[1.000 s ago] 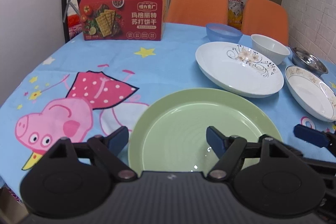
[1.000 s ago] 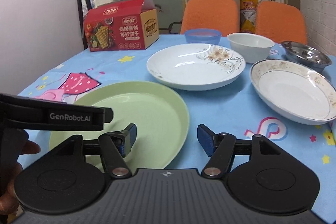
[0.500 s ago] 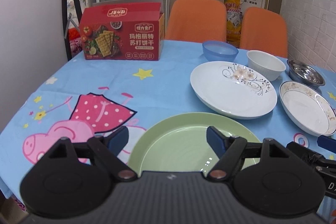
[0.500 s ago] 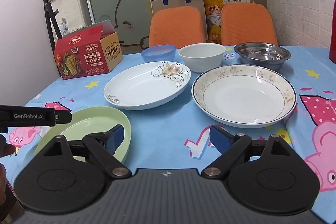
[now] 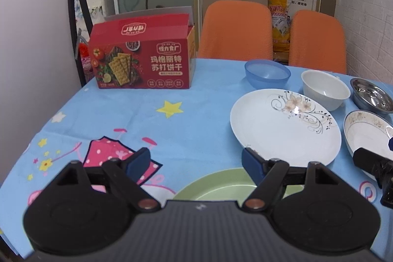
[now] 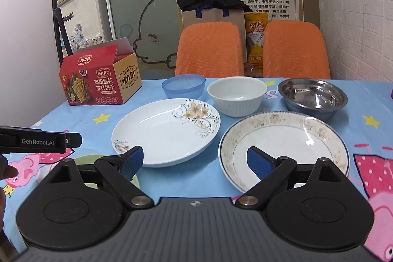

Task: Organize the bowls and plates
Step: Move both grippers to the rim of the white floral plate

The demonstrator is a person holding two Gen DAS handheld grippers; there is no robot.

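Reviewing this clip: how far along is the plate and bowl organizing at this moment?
Nothing looks done: no stacking. In hand: nothing; left gripper and right gripper are open and empty. Left: green plate, floral plate, rimmed plate, blue bowl, white bowl and steel bowl all lie separately.

My left wrist camera looks forward over the table from just behind the flowered plate (image 5: pixel 285 124), left of it. My right one faces the same way, nearer its right side. Both share that plate (image 6: pixel 167 131).
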